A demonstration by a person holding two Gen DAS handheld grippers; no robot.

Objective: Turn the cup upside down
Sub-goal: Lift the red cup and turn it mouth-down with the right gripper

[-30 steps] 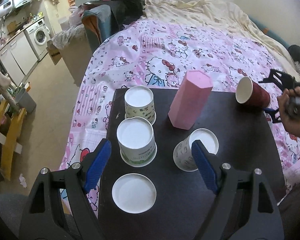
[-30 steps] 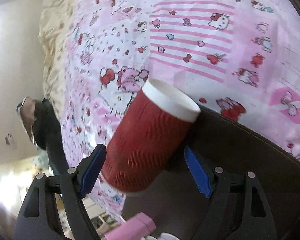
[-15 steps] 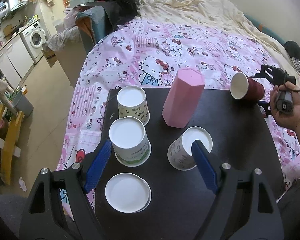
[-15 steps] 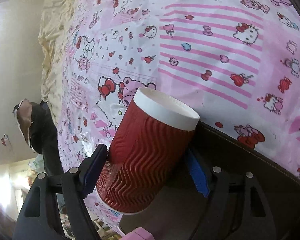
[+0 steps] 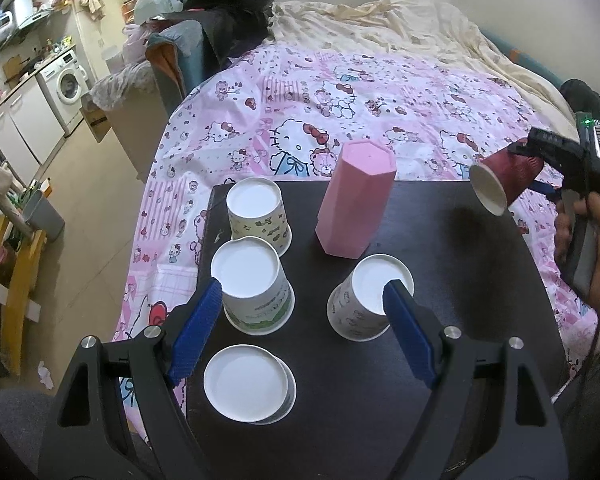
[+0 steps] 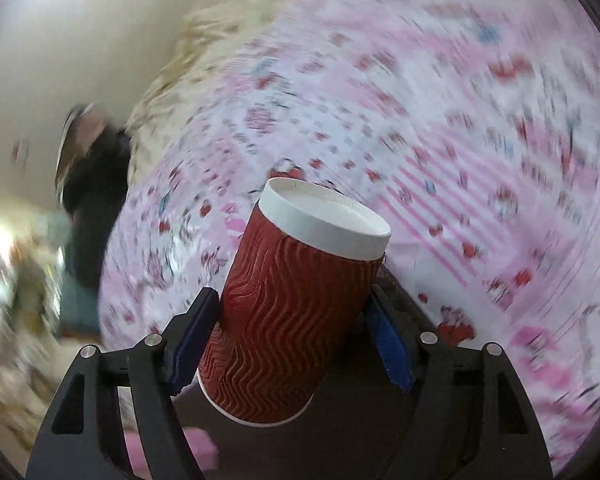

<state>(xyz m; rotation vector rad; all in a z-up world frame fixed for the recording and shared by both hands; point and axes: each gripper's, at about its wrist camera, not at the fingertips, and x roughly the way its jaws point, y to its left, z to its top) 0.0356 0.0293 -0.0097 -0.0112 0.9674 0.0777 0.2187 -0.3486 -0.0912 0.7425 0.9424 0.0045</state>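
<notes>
On the dark table [image 5: 440, 280], from left to right in the left wrist view: a patterned paper cup [image 5: 258, 216] at the back left, upside down; just in front of it a green-printed cup [image 5: 256, 288], also inverted; nearest the camera a third white cup [image 5: 248, 386] seen from above, its pose hard to tell; a tall pink hexagonal container [image 5: 354, 200] standing tilted near the middle; in front of that a cartoon-printed cup [image 5: 366, 300], leaning; the left gripper [image 5: 300, 328] hangs over these with its blue pads spread and nothing between them. Beyond the table lies a pink cartoon-print bedspread [image 5: 340, 92]; a washing machine [image 5: 66, 80] stands far left.

The red ripple cup [image 5: 508, 182] is off the table, above its right rear edge, pinched across its wall by the right gripper [image 6: 296, 340] in a person's hand [image 5: 596, 240]; its long axis lies near level but tipped, open mouth facing the centre of the table and slightly downward, white base toward the bedspread; nothing stands directly under it, the pink container being the closest neighbour.

Against a second ago, the cup has risen clear of the table edge and rolled so its mouth tips lower; the right jaws have just been closing on it; the right wrist view is now blurred around the cup; the left gripper and the table's cups are unchanged.
</notes>
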